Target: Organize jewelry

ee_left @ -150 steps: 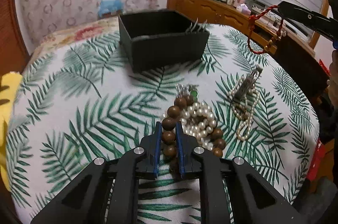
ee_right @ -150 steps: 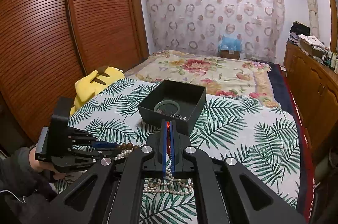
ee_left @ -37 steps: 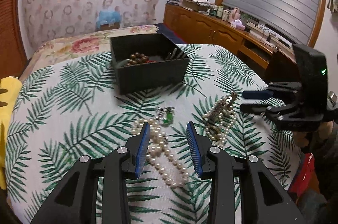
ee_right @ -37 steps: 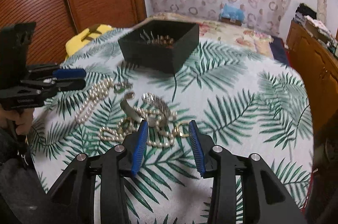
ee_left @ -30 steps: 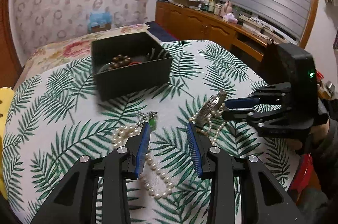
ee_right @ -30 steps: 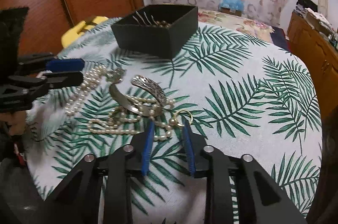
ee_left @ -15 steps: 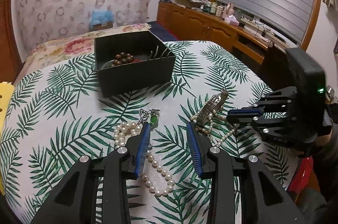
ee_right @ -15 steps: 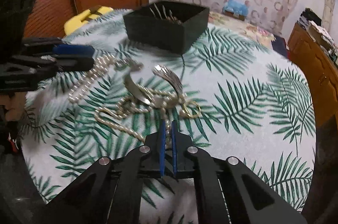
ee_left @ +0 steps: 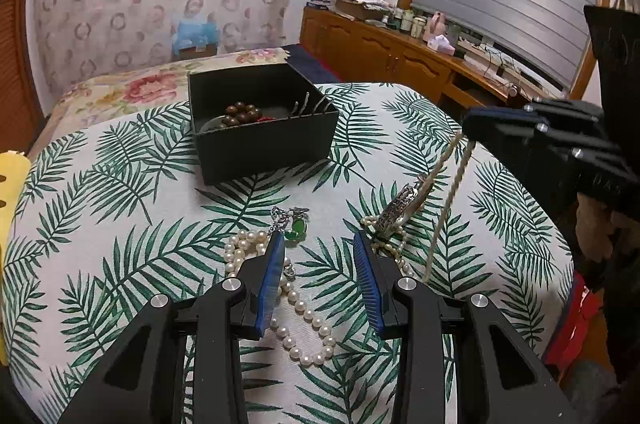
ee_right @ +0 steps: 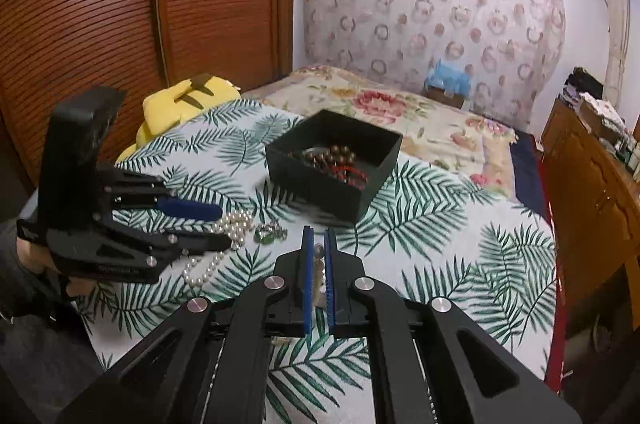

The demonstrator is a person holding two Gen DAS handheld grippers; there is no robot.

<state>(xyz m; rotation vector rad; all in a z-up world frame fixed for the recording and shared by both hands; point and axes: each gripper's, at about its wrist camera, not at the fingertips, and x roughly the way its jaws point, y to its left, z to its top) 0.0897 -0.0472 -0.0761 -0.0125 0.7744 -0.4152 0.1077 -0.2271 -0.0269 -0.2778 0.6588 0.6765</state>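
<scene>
Right gripper [ee_right: 318,256] clamped on thin pearl strand [ee_left: 444,200], lifting; left gripper [ee_left: 318,260] apart, empty. Next: carry strand over open black square box [ee_right: 376,184], release.

Box [ee_left: 262,140] at 12 o'clock on table [ee_left: 120,208], bead bracelet [ee_left: 240,114] inside. Pendant [ee_left: 296,224] betw. box and L gripper [ee_left: 318,256]. Pearl strand [ee_left: 296,320] under L gripper, toward 6. Bangle [ee_left: 398,214] at 2 o'clock, on pearl necklace [ee_left: 450,200] hanging from R gripper [ee_left: 470,128] at 3.
</scene>
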